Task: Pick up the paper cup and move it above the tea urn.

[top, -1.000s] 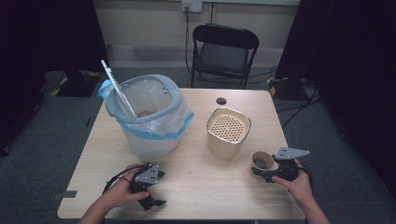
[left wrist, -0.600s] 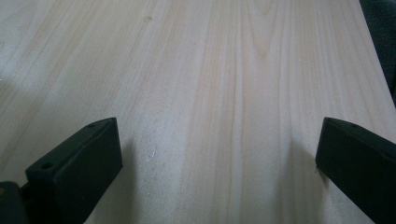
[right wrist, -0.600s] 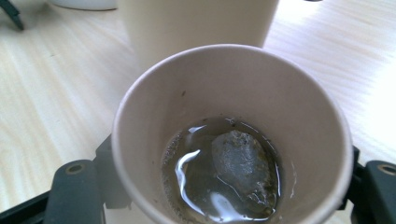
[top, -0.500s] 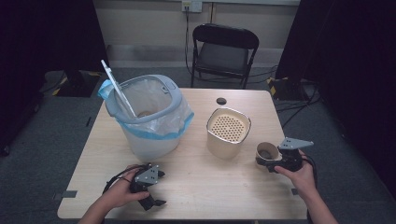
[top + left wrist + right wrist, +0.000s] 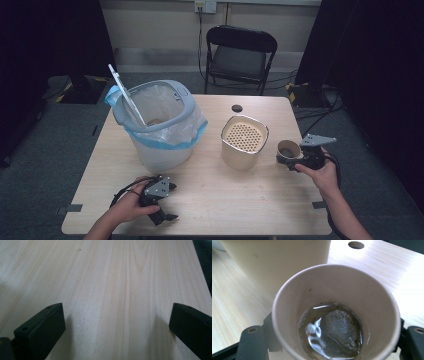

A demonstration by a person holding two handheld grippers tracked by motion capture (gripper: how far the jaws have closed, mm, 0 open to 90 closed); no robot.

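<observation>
currently the right gripper (image 5: 292, 161) pinches a paper cup (image 5: 335, 312) by its sides, lifted beside the cream strainer canister (image 5: 243, 141), with liquid and a soaked tea bag (image 5: 340, 330) inside. the carry step seems in hand; next likely calls for tipping it over the perforated lid. the left gripper (image 5: 159, 206) rests spread on the table (image 5: 120, 277).

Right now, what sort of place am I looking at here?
Probably a lab or studio set up for recording: a bare wooden table on grey carpet, dark curtains along the sides, and a lone folding chair by a wall outlet.
</observation>
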